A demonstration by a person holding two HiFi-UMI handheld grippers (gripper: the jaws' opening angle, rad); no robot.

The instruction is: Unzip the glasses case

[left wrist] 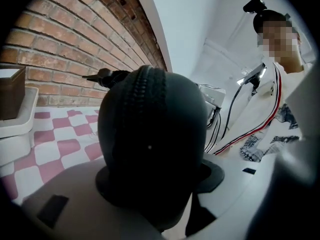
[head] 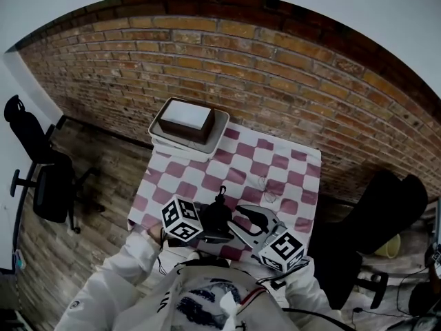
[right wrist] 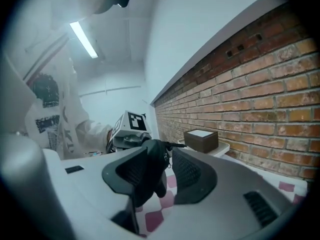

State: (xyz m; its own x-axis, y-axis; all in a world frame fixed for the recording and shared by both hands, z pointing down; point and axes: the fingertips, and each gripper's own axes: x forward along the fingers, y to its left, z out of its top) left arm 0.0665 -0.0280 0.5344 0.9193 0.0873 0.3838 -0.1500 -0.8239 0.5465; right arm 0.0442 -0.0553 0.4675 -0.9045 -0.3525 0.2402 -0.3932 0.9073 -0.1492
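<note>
- Case (head: 217, 216): black, zipped, held up off the bench (head: 289, 178) in front of the person's chest, between the two grippers.
- Left gripper (head: 207, 226): jaws clamped on the lower part of the case, one pad on each side. In the left gripper view the case (left wrist: 150, 144) fills the middle.
- Axis: from the left gripper the case rises out of the jaws as a rounded dome, and from the head view it shows as a compact dark lump. Its long axis seems nearer upright than flat, though I cannot be sure.
- Zip: the line of teeth faces the left gripper's camera, running up the middle of the case and over its top.
- Pull (head: 222, 190): sticks out from the top of the case toward the brick wall (head: 289, 67).
- Right gripper (right wrist: 167, 166): jaws about half apart with the case between them. One pad lies close against it, while the other stands clear with a gap, so it has no grip.
- Tray (head: 220, 133): white, at the bench's far edge by the wall, with a brown box (head: 187, 116) in it, well apart from the case.
</note>
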